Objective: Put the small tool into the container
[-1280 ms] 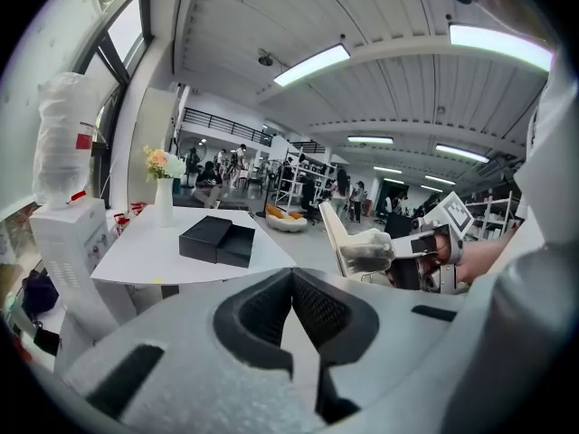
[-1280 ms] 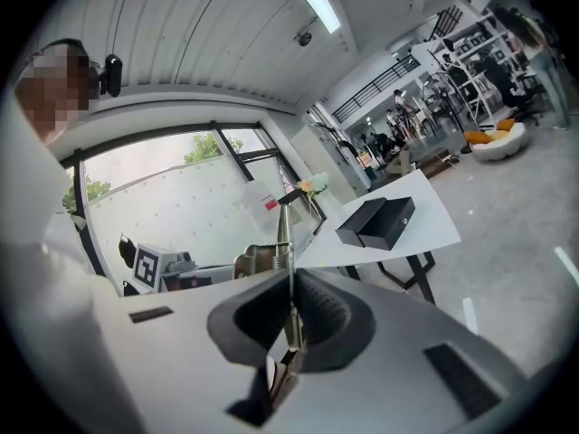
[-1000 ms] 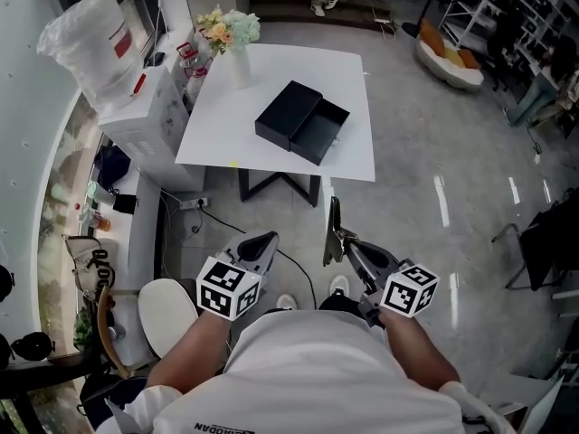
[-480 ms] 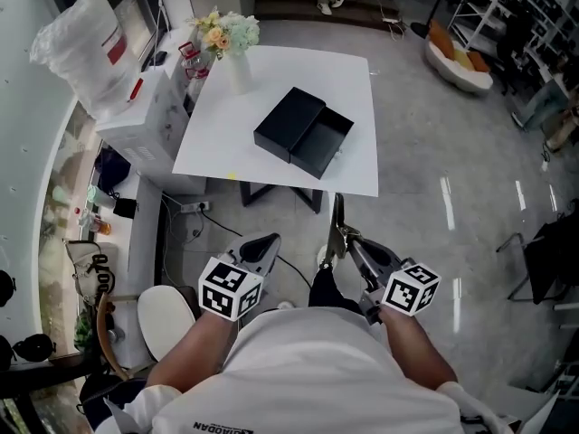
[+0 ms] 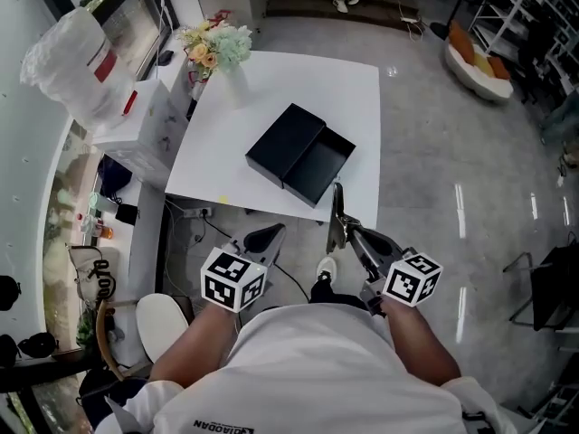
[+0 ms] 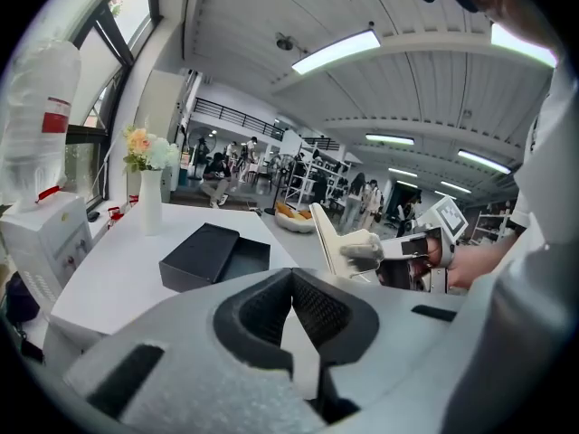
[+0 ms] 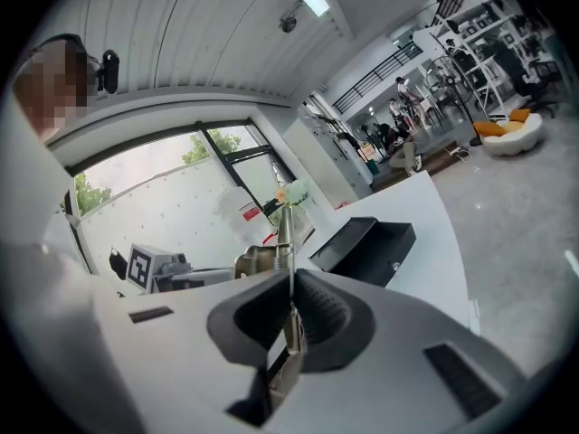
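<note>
Tool (image 7: 286,233) pinched in right gripper (image 7: 291,287), container (image 5: 300,155) ahead on table (image 5: 271,80)

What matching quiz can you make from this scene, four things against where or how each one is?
Things:
1. black box
2. flower vase
3. small tool
4. left tongs

States:
A. shut, nothing between them
B. clamped in the right tongs
C. standing at the far left corner of the white table
D. lying open on the table

Pairs: 1-D, 2-C, 3-B, 4-A
</note>
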{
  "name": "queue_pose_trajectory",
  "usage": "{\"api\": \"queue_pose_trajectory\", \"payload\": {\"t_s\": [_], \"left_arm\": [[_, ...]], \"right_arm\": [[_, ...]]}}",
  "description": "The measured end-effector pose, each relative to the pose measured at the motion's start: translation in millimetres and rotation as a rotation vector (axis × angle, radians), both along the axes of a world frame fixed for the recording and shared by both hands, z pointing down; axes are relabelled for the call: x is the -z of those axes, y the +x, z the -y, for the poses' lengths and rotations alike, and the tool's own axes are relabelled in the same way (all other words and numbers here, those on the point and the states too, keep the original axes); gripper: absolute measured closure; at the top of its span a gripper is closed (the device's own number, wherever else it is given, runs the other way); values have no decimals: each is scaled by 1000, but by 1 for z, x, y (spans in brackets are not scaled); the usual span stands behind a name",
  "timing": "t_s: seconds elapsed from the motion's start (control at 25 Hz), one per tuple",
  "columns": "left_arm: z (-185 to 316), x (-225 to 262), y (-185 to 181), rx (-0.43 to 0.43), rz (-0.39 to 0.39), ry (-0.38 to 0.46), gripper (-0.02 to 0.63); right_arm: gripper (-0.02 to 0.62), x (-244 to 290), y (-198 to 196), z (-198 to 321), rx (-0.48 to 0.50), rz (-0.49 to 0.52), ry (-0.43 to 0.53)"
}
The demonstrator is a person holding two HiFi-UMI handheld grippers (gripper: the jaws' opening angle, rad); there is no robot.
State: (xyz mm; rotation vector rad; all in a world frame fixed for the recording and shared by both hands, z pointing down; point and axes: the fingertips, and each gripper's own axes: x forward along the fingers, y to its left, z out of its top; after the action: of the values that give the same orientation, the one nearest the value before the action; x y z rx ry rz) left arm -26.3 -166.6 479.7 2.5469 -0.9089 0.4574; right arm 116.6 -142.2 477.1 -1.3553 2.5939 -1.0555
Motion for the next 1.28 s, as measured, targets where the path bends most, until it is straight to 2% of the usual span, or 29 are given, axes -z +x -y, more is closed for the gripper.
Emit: {"api": "queue_pose_trajectory", "payload": {"t_s": [0.32, 0.6, 0.72, 0.84, 0.92, 1.04, 1.16, 1.28], "left_arm": [[51, 2, 37, 64, 35, 0, 597], [77, -2, 61, 89, 87, -4, 597], [88, -2, 61, 117, 91, 0, 597], [94, -7, 55, 138, 97, -21, 597], [95, -11, 51, 140, 107, -32, 597], [107, -15, 44, 151, 95, -39, 597], [120, -17, 36, 136, 82, -41, 597], [132, -17, 28, 104, 82, -53, 597]], "right_arm": [[581, -3, 38, 59, 72, 14, -10], [581, -10, 54, 96, 131, 49, -7], [581, -15, 58, 110, 151, 41, -5], [581, -19, 59, 123, 174, -7, 8], [581, -22, 58, 128, 203, -78, 29], [580, -32, 51, 139, 289, -258, 94], [581, -48, 36, 149, 415, -498, 168], [581, -62, 21, 160, 530, -781, 251]]}}
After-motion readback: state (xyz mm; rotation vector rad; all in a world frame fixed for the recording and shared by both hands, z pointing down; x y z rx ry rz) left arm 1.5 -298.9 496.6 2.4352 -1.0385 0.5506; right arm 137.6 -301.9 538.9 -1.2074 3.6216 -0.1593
